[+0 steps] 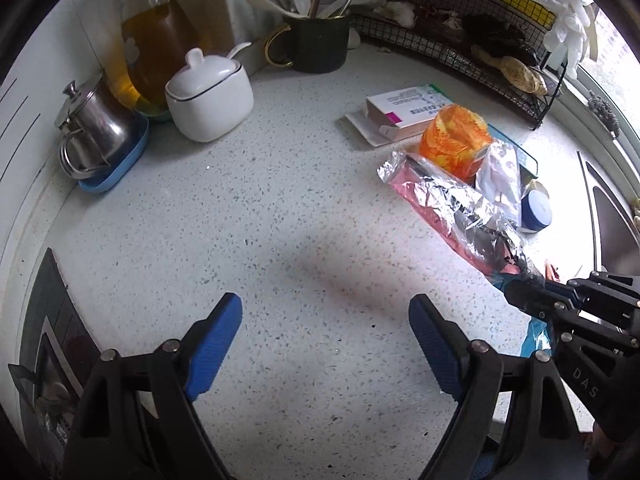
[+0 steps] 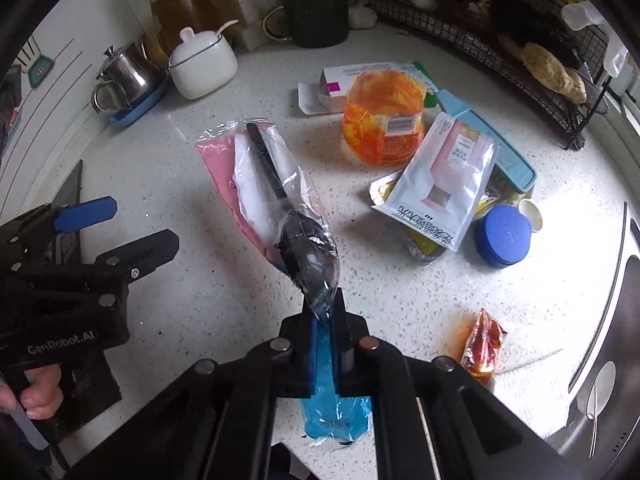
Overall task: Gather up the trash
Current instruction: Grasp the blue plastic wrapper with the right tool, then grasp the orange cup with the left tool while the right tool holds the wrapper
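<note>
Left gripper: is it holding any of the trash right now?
No. The left gripper stands open over bare countertop, nothing between its fingers; only the right gripper pinches the clear cutlery wrapper.

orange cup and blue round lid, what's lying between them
In the right wrist view, a white sachet lies between the orange cup and blue round lid.

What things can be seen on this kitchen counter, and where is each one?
clear plastic wrapper with black cutlery: 1, clear and pink, counter centre, held by right gripper
orange plastic cup: 1, orange, behind wrapper
white pouch: 1, white and pink, right of cup
blue round lid: 1, blue, right side
red sauce packet: 1, red-orange, near sink
white lidded jar: 1, white, back left
steel pot: 1, silver, on blue tray
dark mug with utensils: 1, dark green, back
left gripper: 1, black and blue, jaws open, empty
right gripper: 1, black and blue, jaws shut on wrapper
</note>
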Tool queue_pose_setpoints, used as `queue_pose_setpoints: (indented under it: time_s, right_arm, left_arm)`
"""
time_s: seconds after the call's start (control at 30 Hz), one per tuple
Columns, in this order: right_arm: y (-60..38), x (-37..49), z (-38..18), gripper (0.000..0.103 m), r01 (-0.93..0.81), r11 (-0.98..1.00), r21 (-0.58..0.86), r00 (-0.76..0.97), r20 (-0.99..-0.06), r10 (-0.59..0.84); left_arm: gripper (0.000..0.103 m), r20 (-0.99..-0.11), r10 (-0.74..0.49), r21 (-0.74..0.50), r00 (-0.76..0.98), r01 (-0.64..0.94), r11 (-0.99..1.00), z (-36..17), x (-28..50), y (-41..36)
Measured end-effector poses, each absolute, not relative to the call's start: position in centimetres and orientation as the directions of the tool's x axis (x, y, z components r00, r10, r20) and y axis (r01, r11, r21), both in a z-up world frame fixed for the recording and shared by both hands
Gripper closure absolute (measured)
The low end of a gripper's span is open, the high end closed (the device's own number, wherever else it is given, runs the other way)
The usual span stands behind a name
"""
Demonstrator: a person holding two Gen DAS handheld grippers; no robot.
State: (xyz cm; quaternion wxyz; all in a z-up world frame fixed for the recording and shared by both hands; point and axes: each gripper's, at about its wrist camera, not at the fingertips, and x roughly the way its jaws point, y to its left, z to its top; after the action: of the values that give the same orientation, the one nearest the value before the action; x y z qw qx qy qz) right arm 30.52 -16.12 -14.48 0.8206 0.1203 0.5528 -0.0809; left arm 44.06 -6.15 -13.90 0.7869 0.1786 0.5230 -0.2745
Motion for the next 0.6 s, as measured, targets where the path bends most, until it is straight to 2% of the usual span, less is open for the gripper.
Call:
queue_pose_setpoints:
  time_s: [0.33,0.6]
  right_arm:
    - [-22.7,30.1,-9.7,0.098,0.325,0.944,0.064,0.477,-0.873,-0.105]
    - [-26.8,31.6,-9.3,0.098,0.379,0.922,0.073,0.497,-0.857,-0.136]
  left_arm:
    - [0.019,-0.869,-0.325,0.011,0.374,0.671,0.742,-9.4,45.3,-13.2]
    - [0.019,-0.891,-0.335,-0.035,0.308,0.687,0.726,-10.9,47.6,-18.8]
